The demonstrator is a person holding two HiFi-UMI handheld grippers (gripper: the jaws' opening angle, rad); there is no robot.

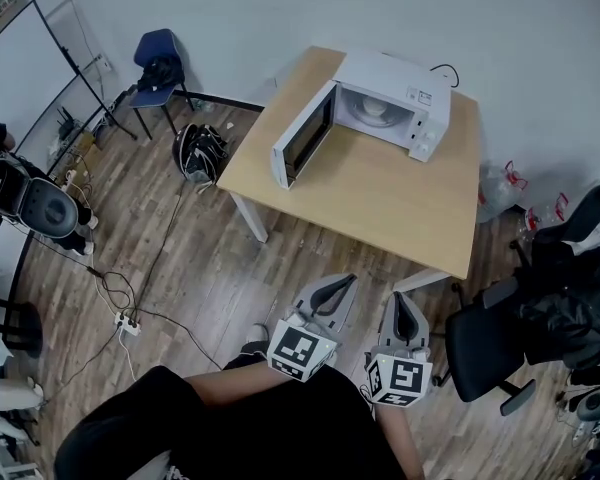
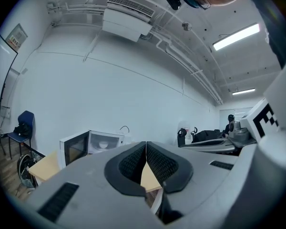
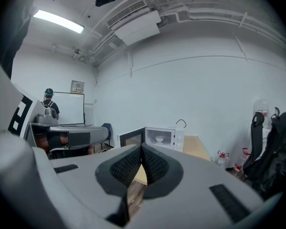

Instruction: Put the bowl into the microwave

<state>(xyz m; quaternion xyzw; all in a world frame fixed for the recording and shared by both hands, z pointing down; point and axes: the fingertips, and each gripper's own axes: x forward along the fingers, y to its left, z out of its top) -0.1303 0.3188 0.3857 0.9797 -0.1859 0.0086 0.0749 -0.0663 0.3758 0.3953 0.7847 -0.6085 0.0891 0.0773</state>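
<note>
The bowl (image 1: 372, 112) already sits inside the microwave (image 1: 405, 88), a small white round thing on the floor of the pale cavity. It is straight ahead of both my grippers and well apart from them, so the main part of the job looks done to me. What may be left, as I judge it, is the door (image 1: 302, 138). It hangs wide open, swung out to the left of the cavity, but the task does not ask me to close it.

My left gripper (image 1: 344, 282) has its jaws pressed together with nothing between them. My right gripper (image 1: 402, 298), just beside it, is the same, closed tip to tip and empty. I hold both close to my body, short of the table (image 1: 380, 198) and above the floor (image 1: 210, 268).

The microwave is a boxy white shell, hard and smooth, with a dark glass pane in the door and a control strip on the side away from the hinge. The bowl looks smooth and rigid; I cannot tell ceramic from plastic. The table ahead has a flat, pale wooden top on white legs, and the floor under my grippers shows a wood-plank grain. Each gripper is matte grey moulded shell, tapering forward to black pads (image 2: 132, 165) with a fine cross-hatched, rubbery-looking texture.
</note>
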